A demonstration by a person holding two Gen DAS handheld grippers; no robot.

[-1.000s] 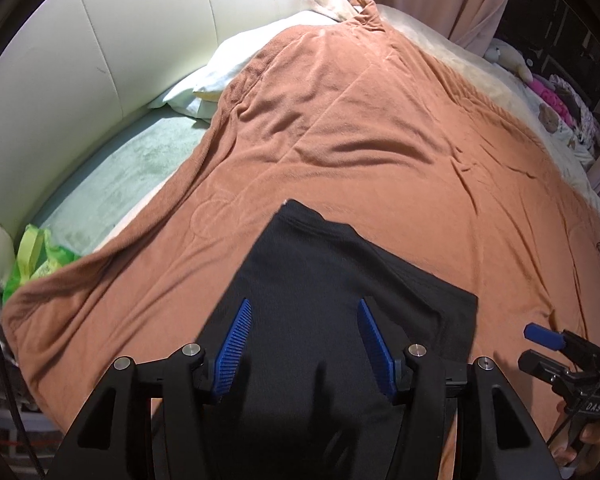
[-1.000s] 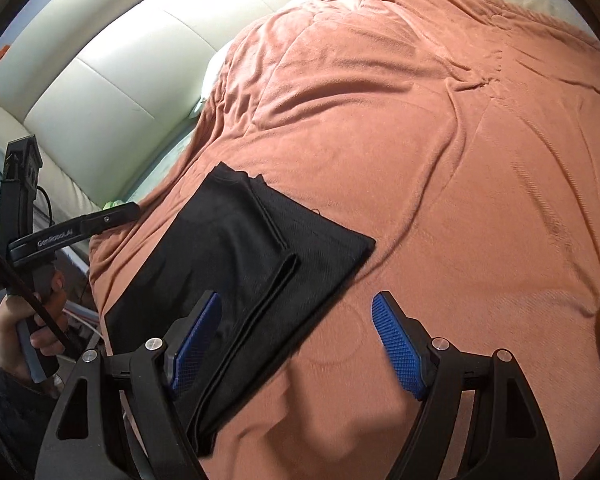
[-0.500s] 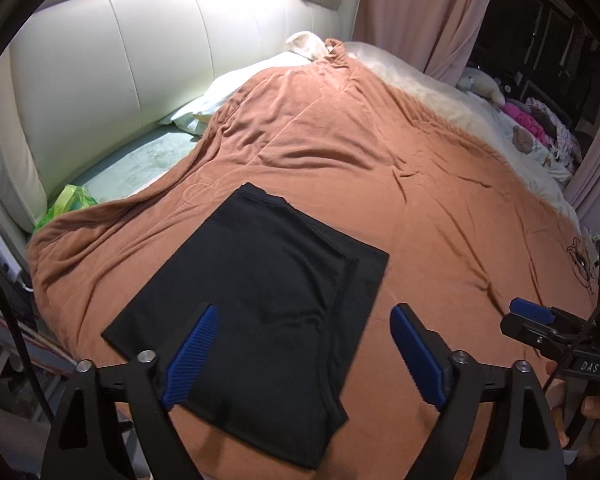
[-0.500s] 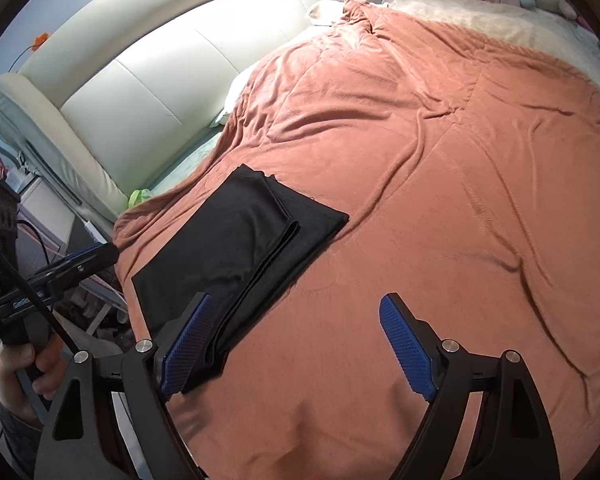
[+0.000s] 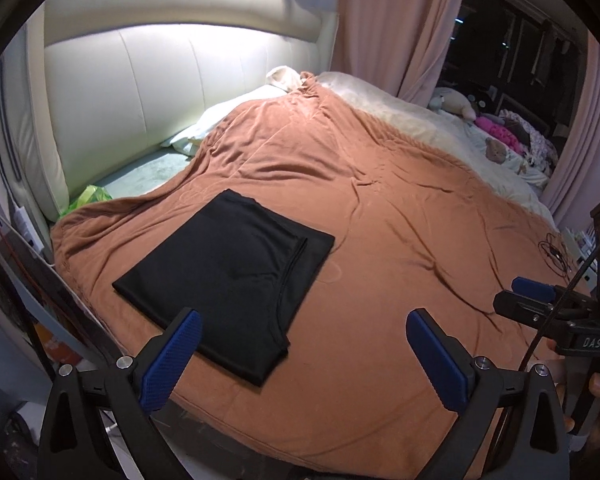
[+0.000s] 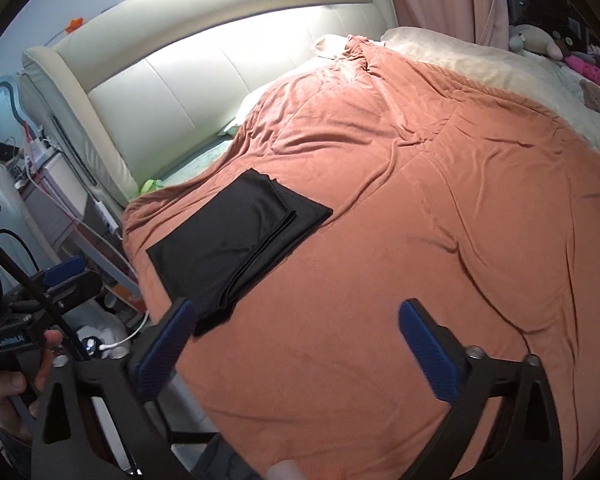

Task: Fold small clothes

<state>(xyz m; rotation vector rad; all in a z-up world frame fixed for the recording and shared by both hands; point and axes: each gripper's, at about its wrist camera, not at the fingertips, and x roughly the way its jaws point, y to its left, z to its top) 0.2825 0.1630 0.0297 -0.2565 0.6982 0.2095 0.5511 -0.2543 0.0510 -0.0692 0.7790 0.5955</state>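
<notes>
A black garment [image 5: 228,276] lies folded into a flat rectangle on the rust-orange blanket [image 5: 400,208], near the bed's near-left corner. It also shows in the right wrist view [image 6: 240,236]. My left gripper [image 5: 304,354] is open and empty, held above the bed edge just short of the garment. My right gripper [image 6: 296,344] is open and empty, to the right of the garment over bare blanket. The right gripper also shows at the right edge of the left wrist view [image 5: 540,304]. The left gripper shows at the left edge of the right wrist view [image 6: 60,276].
A cream padded headboard [image 5: 160,80] stands behind the bed. A white pillow [image 5: 212,128] and a green bag [image 5: 88,196] lie by it. Stuffed toys and pink clothes [image 5: 496,132] sit at the far right. A bedside stand with cables [image 6: 48,168] is at the left.
Both grippers have pulled back and up from the garment, so more of the bed shows. The left gripper's jaws have opened wider. The garment stays folded in place.
</notes>
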